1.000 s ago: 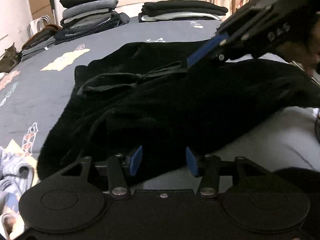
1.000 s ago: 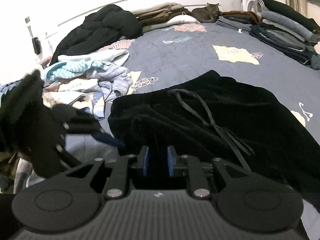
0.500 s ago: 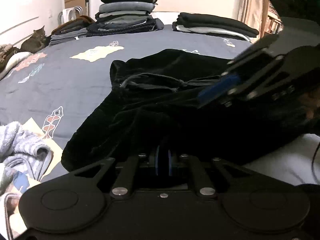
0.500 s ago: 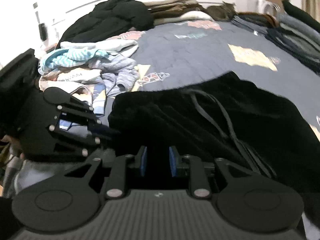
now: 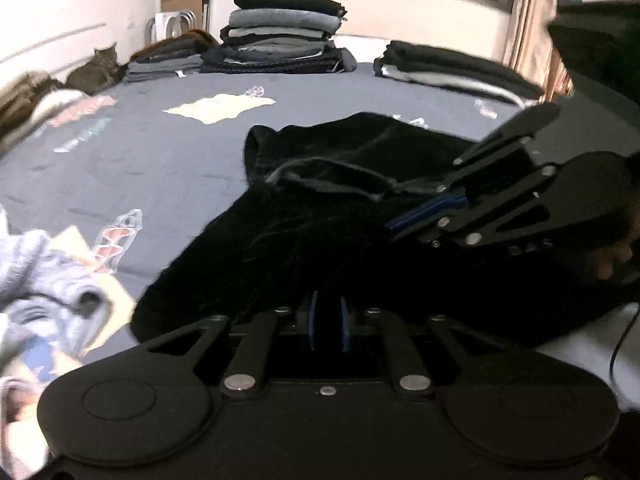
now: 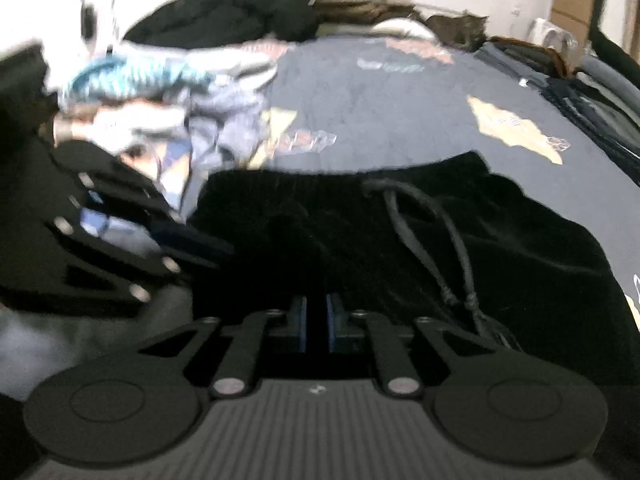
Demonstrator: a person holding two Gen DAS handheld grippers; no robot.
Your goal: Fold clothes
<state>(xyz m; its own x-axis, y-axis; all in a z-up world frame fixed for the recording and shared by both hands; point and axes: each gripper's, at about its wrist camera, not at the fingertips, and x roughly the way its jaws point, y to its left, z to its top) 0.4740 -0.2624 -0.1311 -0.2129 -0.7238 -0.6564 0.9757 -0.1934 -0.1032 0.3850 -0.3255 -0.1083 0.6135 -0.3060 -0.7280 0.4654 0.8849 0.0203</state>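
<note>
From my left wrist camera, the far left edge shows a crumpled heap of pale blue and white laundry (image 5: 44,300) at the near edge of the dark blue bedspread (image 5: 160,168). A cat (image 5: 96,70) lies at the bed's far left corner, beside low piles of folded clothes. Further along the far edge stands a tall stack of folded garments (image 5: 284,36), then a lower dark stack (image 5: 448,66) toward the right.

The black velvet trousers (image 5: 320,232) lie spread across the middle of the bed, waistband away from me, their drawstring (image 5: 328,182) trailing over the cloth. My left gripper (image 5: 329,322) sits at the trousers' near edge; its blue pads are close together with black fabric between them, and the jaws are easing slightly apart. To the right, my right gripper (image 5: 424,212) comes in low over the garment, its pads nearly together at the cloth, a hand (image 5: 608,256) behind it.

The right wrist view is blurred. There the left gripper (image 6: 192,240) appears at left, at the trousers' (image 6: 400,240) side edge, with the laundry heap (image 6: 160,92) behind. At centre the right gripper's (image 6: 316,322) jaws are closing, dark fabric filling the narrow gap between them. The drawstring (image 6: 440,240) loops down to its right.
</note>
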